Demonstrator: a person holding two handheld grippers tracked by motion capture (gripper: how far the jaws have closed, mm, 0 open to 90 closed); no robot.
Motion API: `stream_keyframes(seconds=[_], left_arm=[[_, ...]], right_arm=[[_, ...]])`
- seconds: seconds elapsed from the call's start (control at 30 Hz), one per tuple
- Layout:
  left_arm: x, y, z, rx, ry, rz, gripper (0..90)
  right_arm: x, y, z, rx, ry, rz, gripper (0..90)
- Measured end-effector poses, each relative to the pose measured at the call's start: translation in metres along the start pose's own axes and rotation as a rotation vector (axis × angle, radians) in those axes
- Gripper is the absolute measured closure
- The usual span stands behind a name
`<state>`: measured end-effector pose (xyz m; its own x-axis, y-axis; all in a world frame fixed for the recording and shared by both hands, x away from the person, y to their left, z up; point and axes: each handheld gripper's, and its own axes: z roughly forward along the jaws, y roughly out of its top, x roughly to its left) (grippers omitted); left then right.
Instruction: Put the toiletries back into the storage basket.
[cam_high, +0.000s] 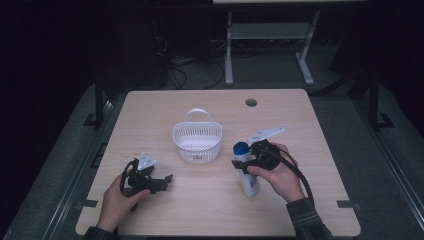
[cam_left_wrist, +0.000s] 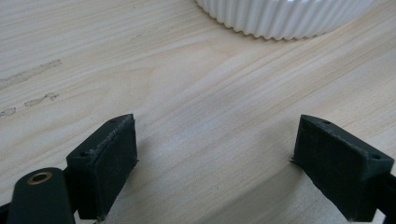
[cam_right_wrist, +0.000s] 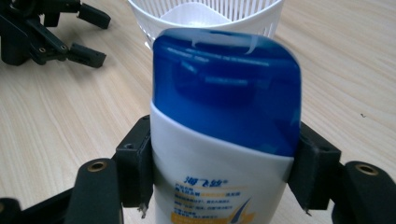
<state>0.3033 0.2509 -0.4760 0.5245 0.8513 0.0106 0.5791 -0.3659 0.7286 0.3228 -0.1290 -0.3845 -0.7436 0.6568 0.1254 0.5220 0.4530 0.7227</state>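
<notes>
A: How does the right gripper (cam_right_wrist: 219, 186) stand?

B: Its two black jaws pinch a white bottle (cam_right_wrist: 210, 186) with a blue cap (cam_right_wrist: 226, 88), one pad pressed on each side just under the cap. In the high view the right gripper (cam_high: 248, 161) sits in the person's right hand (cam_high: 279, 175), and the bottle (cam_high: 247, 176) leans with its cap toward the basket.

A: And the other one?

B: The left gripper (cam_left_wrist: 215, 163) is spread wide, with bare wood between its pads. It rests low over the table (cam_high: 150, 210) near the front left, held by the left hand (cam_high: 119, 196), well apart from the bottle.

A: What lies beyond them?

B: A white slatted basket (cam_high: 197, 141) with a handle stands mid-table, between the two grippers and farther back. Its ribbed wall (cam_left_wrist: 285, 18) shows ahead of the left gripper, and its rim (cam_right_wrist: 205, 11) sits just behind the bottle's cap.
</notes>
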Motion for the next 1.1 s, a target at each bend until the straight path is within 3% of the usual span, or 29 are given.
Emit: stream_keyframes(seconds=[0.23, 0.77, 1.1], left_arm=[[0.0, 0.0, 0.0, 0.0, 0.001, 0.001, 12.6], [0.0, 0.0, 0.0, 0.0, 0.0, -0.001, 12.6], [0.0, 0.0, 0.0, 0.003, 0.0, 0.003, 12.6]], right_arm=[[-0.002, 0.001, -0.009, -0.047, 0.001, 0.008, 34.9], [-0.005, 0.001, -0.024, -0.228, 0.053, 0.011, 34.6], [-0.007, 0.005, -0.028, -0.285, 0.068, 0.024, 34.3]])
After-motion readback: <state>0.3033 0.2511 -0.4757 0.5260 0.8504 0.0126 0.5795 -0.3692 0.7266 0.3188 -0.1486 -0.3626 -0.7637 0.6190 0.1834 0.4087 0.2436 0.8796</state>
